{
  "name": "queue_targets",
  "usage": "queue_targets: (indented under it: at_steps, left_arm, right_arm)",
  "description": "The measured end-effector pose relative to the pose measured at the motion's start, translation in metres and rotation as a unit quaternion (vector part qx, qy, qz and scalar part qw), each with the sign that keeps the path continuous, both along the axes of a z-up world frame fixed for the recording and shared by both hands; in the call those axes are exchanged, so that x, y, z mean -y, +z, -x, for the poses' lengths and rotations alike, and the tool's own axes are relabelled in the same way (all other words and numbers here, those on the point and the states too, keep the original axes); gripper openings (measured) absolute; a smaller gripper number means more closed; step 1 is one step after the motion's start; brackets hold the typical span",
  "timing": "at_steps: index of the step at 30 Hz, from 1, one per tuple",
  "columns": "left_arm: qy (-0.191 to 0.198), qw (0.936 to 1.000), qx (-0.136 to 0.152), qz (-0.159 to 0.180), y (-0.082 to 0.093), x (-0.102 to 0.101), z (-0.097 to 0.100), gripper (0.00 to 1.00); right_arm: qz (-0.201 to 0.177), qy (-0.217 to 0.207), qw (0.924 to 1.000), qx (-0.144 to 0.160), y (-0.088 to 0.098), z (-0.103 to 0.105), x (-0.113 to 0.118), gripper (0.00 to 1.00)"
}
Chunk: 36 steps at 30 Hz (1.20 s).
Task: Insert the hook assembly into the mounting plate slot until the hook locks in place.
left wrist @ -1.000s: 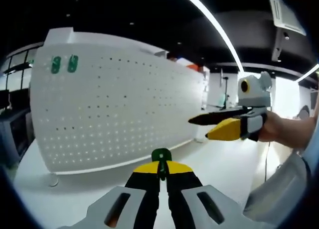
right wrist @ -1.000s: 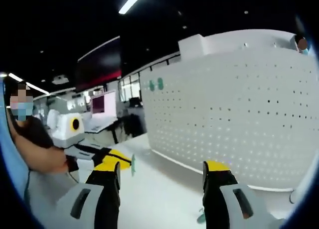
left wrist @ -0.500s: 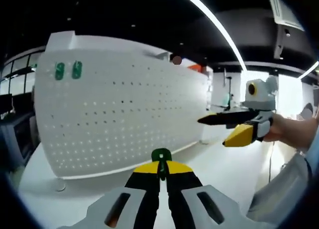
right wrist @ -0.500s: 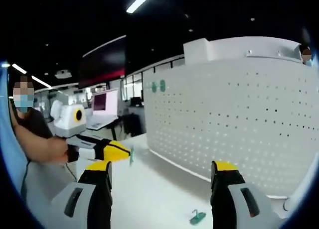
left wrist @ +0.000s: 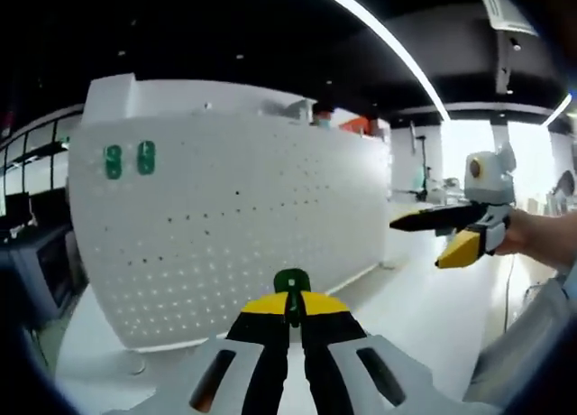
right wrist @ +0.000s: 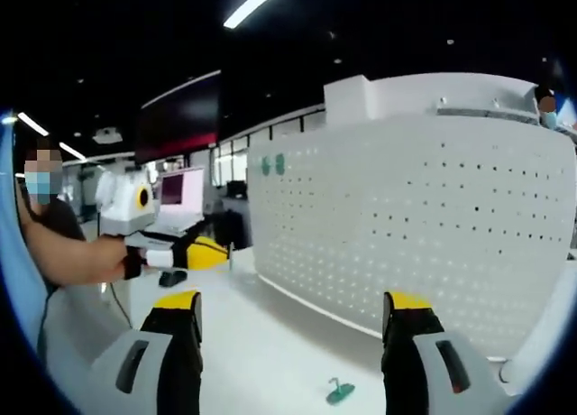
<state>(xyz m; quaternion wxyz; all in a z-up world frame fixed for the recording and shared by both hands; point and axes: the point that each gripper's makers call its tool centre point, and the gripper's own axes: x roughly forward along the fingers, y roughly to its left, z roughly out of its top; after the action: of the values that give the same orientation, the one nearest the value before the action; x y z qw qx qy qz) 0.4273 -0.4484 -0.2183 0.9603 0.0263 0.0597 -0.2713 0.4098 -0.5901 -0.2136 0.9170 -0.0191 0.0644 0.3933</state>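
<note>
Left gripper: its two jaws are pressed together and pinch a small green hook at their yellow tips; the round green head of the hook stands just above the tips. In the right gripper view this gripper comes in from the left, held by a hand, and its tip is near the left edge of the board.

Right gripper: its jaws stand wide apart and nothing is between them. In the left gripper view it is at the right, well apart from the board, with jaws also spread.

Board: a white upright panel with many small holes, standing on the white table. It is in front of both grippers, not touched by either.

Hooks on the board: two green pieces sit side by side in the upper corner of the panel; in the right gripper view they are at the upper left of it.

Loose hook: another small green piece lies on the table, between the right gripper's jaws and in front of the board.

Person: an arm and a dark sleeve are at the left in the right gripper view.
</note>
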Motion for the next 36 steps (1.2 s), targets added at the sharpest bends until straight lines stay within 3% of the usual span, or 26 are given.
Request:
queue_targets:
  at_steps: [12,19,36]
  left_arm:
    - [0.053,0.9967,0.062,-0.003,0.06,-0.028,-0.043,0.04]
    - [0.075,0.9932,0.089,0.002,0.086,-0.033,-0.06,0.04]
    - [0.125,0.9835,0.131,-0.009,0.117,-0.037,-0.094,0.04]
  right_arm:
    - [-0.003,-0.016,0.9998,0.009,0.009,-0.005,0.015,0.83]
    - [-0.004,-0.022,0.9997,0.009,0.011,-0.008,0.02,0.83]
    - [-0.005,-0.039,0.9992,0.008,0.015,-0.009,0.034,0.82]
